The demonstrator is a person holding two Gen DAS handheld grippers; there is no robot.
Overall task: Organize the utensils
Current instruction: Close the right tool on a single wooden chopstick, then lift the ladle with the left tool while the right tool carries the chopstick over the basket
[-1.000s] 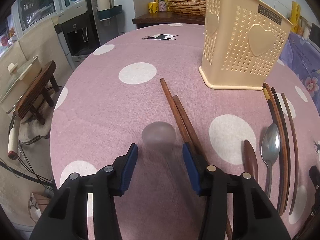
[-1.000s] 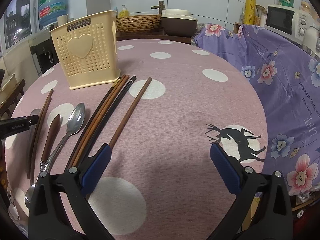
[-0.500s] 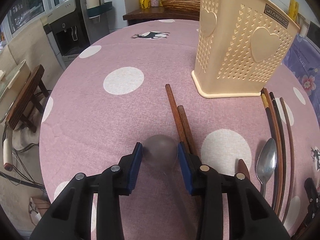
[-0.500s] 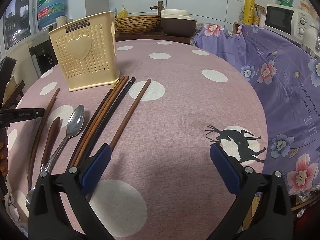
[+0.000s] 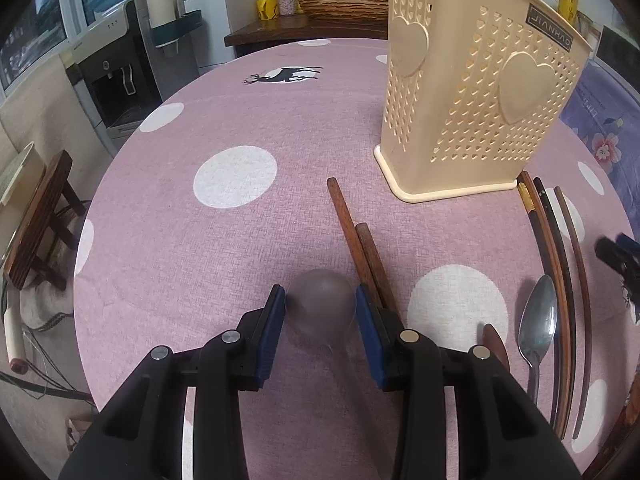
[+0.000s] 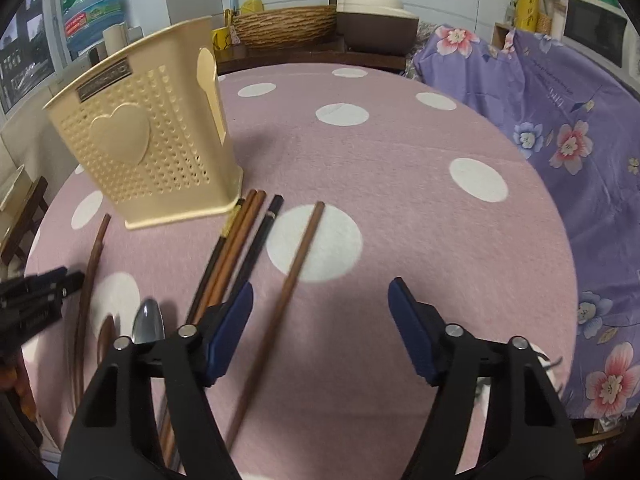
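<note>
My left gripper (image 5: pixel 320 312) is shut on the round bowl of a translucent spoon (image 5: pixel 320 298) that rests on the pink dotted table (image 5: pixel 224 260). Two brown chopsticks (image 5: pixel 360 248) lie just right of its right finger. The cream perforated holder (image 5: pixel 472 92) (image 6: pixel 148 140) stands upright behind them. My right gripper (image 6: pixel 320 312) is open and its jaws are closing. A single brown chopstick (image 6: pixel 296 276) lies between the jaws near the left finger, and neither pad touches it. Several chopsticks (image 6: pixel 236 248) and a metal spoon (image 6: pixel 149 322) lie to its left.
A wooden spoon (image 5: pixel 494 340) lies beside the metal spoon (image 5: pixel 538 320). A purple flowered cloth (image 6: pixel 560 152) covers furniture right of the table. A wooden stool (image 5: pixel 36 224) and a water dispenser (image 5: pixel 120 80) stand off the table's left edge. A side table at the back carries a woven basket (image 6: pixel 284 28).
My left jaws closed onto the translucent spoon's bowl. My right gripper moved forward toward the holder, and its jaws narrowed around the single chopstick.
</note>
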